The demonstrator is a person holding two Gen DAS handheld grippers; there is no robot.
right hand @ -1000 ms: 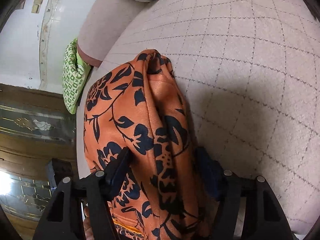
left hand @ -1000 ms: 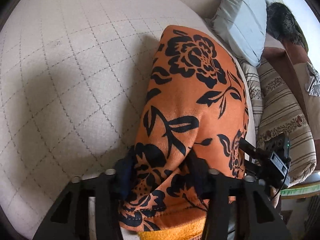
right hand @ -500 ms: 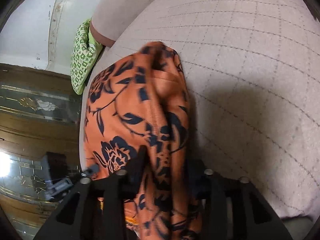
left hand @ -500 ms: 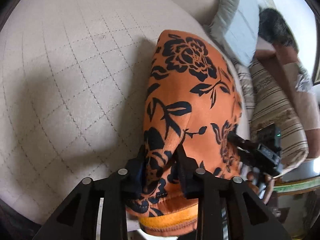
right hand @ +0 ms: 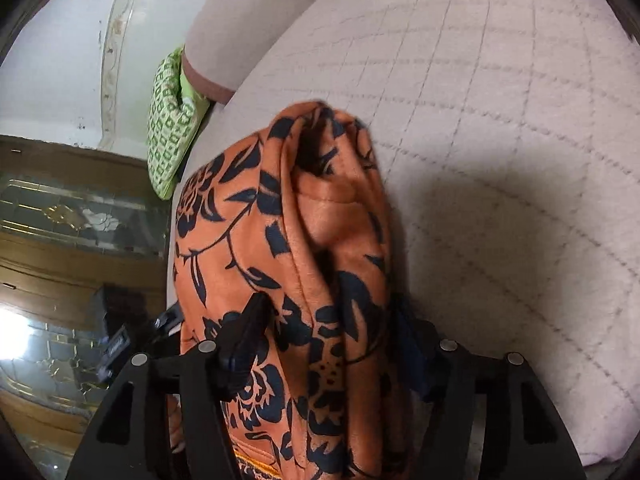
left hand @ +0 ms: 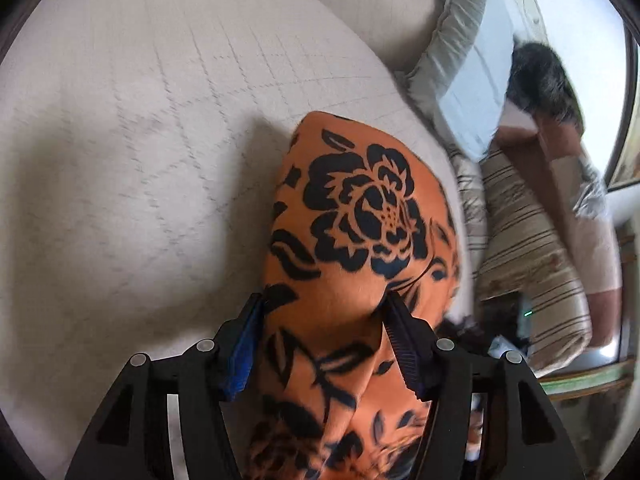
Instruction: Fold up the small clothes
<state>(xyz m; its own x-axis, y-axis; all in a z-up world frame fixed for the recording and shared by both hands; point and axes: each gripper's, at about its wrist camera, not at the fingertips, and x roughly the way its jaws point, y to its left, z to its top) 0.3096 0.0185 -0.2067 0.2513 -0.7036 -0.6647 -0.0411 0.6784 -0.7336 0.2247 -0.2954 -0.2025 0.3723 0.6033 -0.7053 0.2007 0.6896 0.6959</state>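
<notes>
An orange garment with a black flower print (left hand: 360, 216) hangs between both grippers above a quilted beige cushion (left hand: 140, 152). My left gripper (left hand: 324, 320) has its jaws spread wide, with the cloth draped between them. My right gripper (right hand: 328, 320) also has its jaws spread, and the bunched garment (right hand: 288, 240) runs through the gap. The cloth's far end rests on the cushion (right hand: 500, 160). The garment's lower hem is hidden under the gripper bodies.
A grey pillow (left hand: 460, 64) and a striped cushion (left hand: 532, 264) lie to the right of the beige cushion. A green patterned pillow (right hand: 172, 120) leans at the sofa's far edge. A wooden glass-fronted cabinet (right hand: 72, 232) stands beyond it.
Both grippers were pinched tight on the garment half a second ago and have now spread their jaws. The left view shifted, and the cloth slumps lower on the cushion.
</notes>
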